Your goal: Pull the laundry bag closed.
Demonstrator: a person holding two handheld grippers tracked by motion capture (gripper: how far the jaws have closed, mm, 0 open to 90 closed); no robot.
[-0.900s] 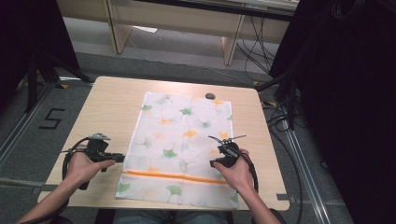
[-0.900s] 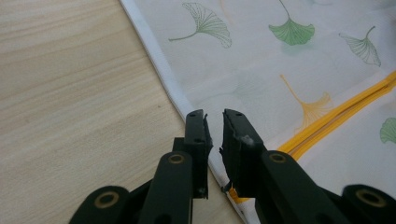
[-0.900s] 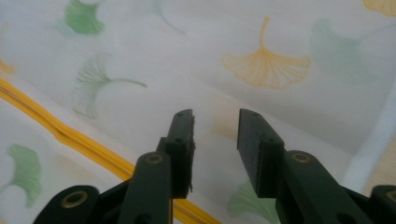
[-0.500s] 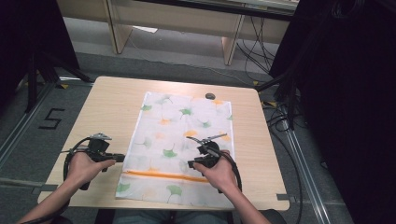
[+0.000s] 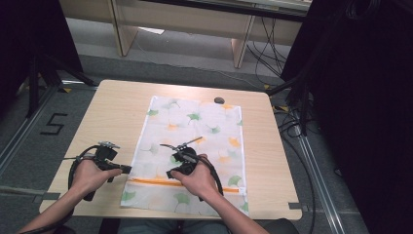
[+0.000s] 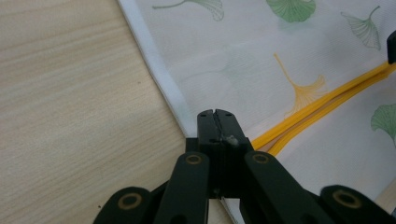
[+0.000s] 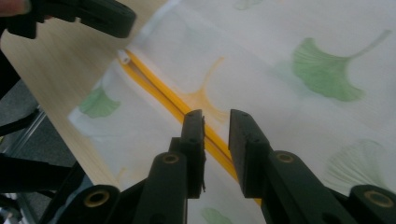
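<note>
A white cloth [image 5: 195, 131] printed with green and orange ginkgo leaves lies flat on the wooden table [image 5: 112, 112]. A yellow-orange stripe [image 5: 151, 182] crosses it near the front. My left gripper [image 5: 127, 169] rests at the cloth's left hem by the stripe's end. In the left gripper view its jaws are shut [image 6: 217, 114] over the white hem [image 6: 163, 79], and no cloth shows between them. My right gripper [image 5: 169, 174] hovers over the cloth's front left part. It stands slightly open [image 7: 217, 123] directly above the stripe [image 7: 163, 95], with the left gripper [image 7: 93, 16] close ahead.
A small dark round object [image 5: 219, 100] sits at the table's far edge, just behind the cloth. Bare wood flanks the cloth on both sides. Cables [image 5: 292, 126] lie on the floor to the right, and dark curtains stand at both sides.
My right gripper has moved left from the cloth's right edge to its front left part, close to the left gripper. The left gripper and the cloth have not moved.
</note>
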